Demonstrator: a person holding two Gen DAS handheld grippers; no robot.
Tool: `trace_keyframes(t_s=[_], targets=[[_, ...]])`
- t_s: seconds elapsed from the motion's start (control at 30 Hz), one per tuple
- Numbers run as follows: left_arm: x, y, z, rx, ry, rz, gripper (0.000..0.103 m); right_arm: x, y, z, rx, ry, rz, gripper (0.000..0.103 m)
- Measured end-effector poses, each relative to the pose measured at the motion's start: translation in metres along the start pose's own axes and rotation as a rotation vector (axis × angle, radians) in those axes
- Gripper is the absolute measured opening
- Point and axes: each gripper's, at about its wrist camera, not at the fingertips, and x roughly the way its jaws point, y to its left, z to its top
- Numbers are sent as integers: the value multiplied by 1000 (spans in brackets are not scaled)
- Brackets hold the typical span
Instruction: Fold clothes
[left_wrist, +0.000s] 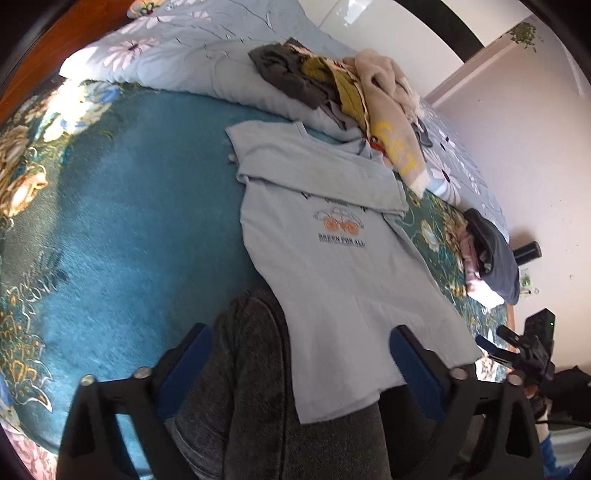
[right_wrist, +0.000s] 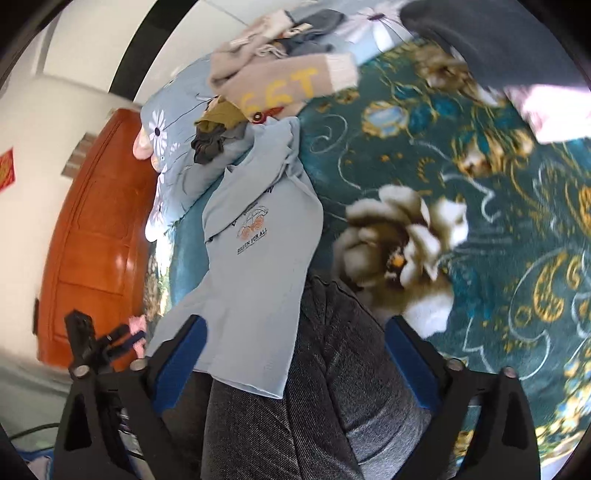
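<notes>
A light blue T-shirt (left_wrist: 332, 266) with a "GREEN FOR ALL" print lies flat on the teal floral blanket (left_wrist: 129, 229), one sleeve folded across its chest. Its hem drapes over a person's knees in grey jeans (left_wrist: 240, 369). My left gripper (left_wrist: 301, 328) stands open over the hem's left corner, with the cloth between the blue pads but not pressed. In the right wrist view the same T-shirt (right_wrist: 258, 258) runs away from me. My right gripper (right_wrist: 295, 319) is open over its near right corner and the jeans (right_wrist: 332, 369).
A pile of unfolded clothes (left_wrist: 351, 81) with a beige sweater (left_wrist: 399, 147) sits on the pale flowered quilt (left_wrist: 166, 48) beyond the shirt. A dark garment (left_wrist: 495, 254) lies at the blanket's right edge. An orange wooden headboard (right_wrist: 96, 229) stands at the left of the right wrist view.
</notes>
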Motion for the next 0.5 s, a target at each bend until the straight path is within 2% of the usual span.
trace_keyframes(t_s=[0.03, 0.13, 0.2, 0.27, 0.33, 0.5], targets=[[2, -2, -2, 2, 17, -6, 84, 1, -3, -1, 21, 5, 25, 88], [10, -4, -6, 11, 53, 3, 83, 8, -4, -4, 44, 31, 47, 85], [14, -3, -9, -10, 71, -17, 83, 14, -5, -7, 64, 57, 86, 78], [17, -1, -13, -23, 85, -39, 81, 19, -5, -9, 71, 78, 87, 69], [18, -2, -16, -24, 96, -48, 74, 23, -5, -10, 80, 96, 88, 56], [18, 2, -18, -61, 111, -79, 68, 26, -14, -14, 146, 109, 112, 49]])
